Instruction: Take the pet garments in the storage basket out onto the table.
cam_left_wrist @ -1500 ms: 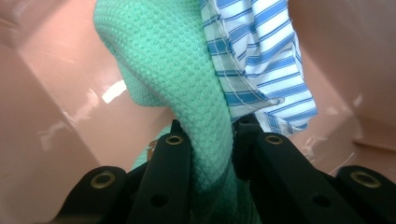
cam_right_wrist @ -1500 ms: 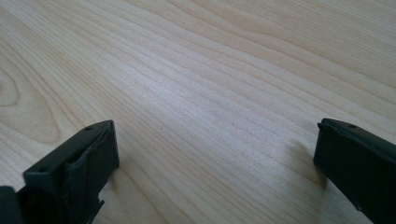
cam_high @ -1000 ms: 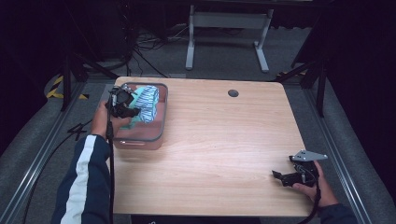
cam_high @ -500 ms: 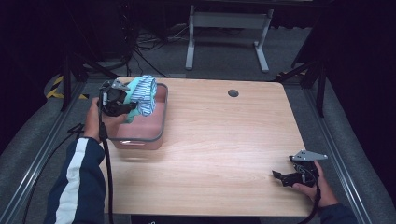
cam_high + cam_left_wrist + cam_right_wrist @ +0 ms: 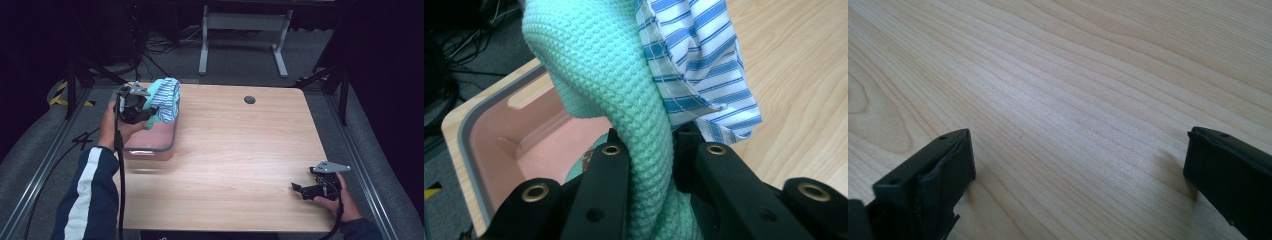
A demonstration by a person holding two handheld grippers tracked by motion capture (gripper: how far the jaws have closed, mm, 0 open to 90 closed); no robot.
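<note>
My left gripper [image 5: 146,112] is shut on a mint-green knitted cloth [image 5: 624,85], lifted above a pink bin [image 5: 150,142] at the table's left side. A blue-and-white striped cloth [image 5: 696,65] hangs bundled with the green one, draped toward the table. In the high view the cloth bundle [image 5: 165,97] hangs over the bin's far end. The left gripper view looks down past the jaws into the bin's pink inside [image 5: 539,145]. My right gripper [image 5: 300,190] rests open at the table's near right corner, jaws wide apart over bare wood [image 5: 1073,115].
The wooden table [image 5: 240,160] has a round dark cable hole [image 5: 249,99] near its far edge. A white metal stand [image 5: 240,30] and cables lie on the dark floor beyond. Metal rails run along both sides of the table.
The left gripper has risen out of the bin with the green and striped cloths, lifting them up and slightly away. The right gripper has stayed where it was.
</note>
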